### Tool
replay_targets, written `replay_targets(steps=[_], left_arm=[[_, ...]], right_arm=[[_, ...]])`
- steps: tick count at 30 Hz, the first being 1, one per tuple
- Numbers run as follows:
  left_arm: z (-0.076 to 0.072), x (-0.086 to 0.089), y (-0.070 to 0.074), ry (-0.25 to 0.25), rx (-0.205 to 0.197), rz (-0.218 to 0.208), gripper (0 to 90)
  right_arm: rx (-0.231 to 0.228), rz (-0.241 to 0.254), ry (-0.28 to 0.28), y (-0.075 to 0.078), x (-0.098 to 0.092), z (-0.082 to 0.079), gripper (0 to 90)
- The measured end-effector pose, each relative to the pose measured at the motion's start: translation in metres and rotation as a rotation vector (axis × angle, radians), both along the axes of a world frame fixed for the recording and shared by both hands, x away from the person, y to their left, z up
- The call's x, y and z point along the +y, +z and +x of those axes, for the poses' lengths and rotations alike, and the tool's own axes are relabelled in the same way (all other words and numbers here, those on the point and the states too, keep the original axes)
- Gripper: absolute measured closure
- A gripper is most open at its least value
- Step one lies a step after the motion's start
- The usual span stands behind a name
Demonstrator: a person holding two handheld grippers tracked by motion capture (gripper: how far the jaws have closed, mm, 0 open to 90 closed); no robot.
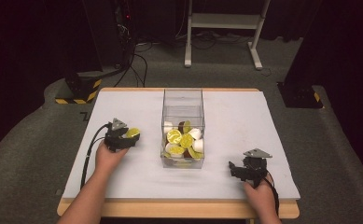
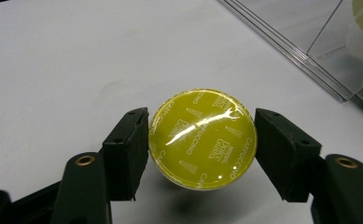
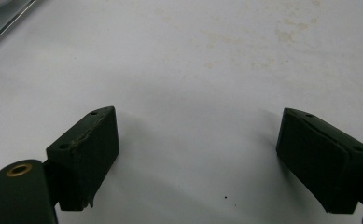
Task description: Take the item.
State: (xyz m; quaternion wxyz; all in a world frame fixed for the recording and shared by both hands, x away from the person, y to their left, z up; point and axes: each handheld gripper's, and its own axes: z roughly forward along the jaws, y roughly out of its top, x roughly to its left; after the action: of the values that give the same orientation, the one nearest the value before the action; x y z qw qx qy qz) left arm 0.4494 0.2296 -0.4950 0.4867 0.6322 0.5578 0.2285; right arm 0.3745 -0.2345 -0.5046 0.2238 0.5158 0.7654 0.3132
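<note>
1. I am holding a yellow coffee capsule (image 2: 202, 138) in my left claw (image 2: 202, 149), its two pads pressing on opposite sides of the rim, foil lid facing the camera.
2. The capsule is hanging just above the white worktop (image 1: 235, 116), toward the left edge and well apart from the near edge; its shadow is falling on the surface below it.
3. I am judging the capsule to be light and fairly stiff at the rim, with a thin, glossy foil top that could dent or tear, so the rim is where I am gripping, and a gentle squeeze should be enough. The smooth plastic may slip if I am tilting it quickly.
4. My right claw (image 3: 198, 154) is standing wide with nothing between its pads, low over bare worktop near the near right corner.
5. A clear plastic box (image 1: 183, 100) is standing upright in the middle of the worktop, between my two claws, holding a heap of capsules (image 1: 181, 139), yellow, white and brown.
6. The box walls are tall, so anything going in or out is needing to clear the open top; the near wall is the thing standing in my way.
7. The worktop around the box is otherwise bare, with faint stains showing in the right gripper view.
</note>
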Motion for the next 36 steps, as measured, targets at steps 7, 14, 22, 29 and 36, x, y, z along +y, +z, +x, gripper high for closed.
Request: replay_targets(steps=[7, 14, 22, 29, 36], left_arm=[[0.001, 0.0, 0.0, 0.003, -0.001, -0.015, 37.2], [-0.002, 0.003, 0.006, 0.003, 0.002, -0.033, 29.6], [-0.013, 0.006, 0.015, -0.007, -0.015, -0.067, 26.3], [-0.026, 0.016, 0.016, -0.002, -0.009, -0.092, 27.0], [-0.039, 0.027, 0.015, 0.006, 0.009, -0.106, 28.7]], right_arm=[[-0.001, 0.0, -0.001, 0.0, 0.0, 0.0, 13.0], [0.0, 0.0, 0.0, 0.0, 0.0, 0.0, 13.0], [0.0, -0.001, 0.0, 0.0, 0.0, 0.0, 13.0], [0.0, -0.001, 0.0, 0.0, 0.0, 0.0, 13.0], [0.0, -0.001, 0.0, 0.0, 0.0, 0.0, 13.0]])
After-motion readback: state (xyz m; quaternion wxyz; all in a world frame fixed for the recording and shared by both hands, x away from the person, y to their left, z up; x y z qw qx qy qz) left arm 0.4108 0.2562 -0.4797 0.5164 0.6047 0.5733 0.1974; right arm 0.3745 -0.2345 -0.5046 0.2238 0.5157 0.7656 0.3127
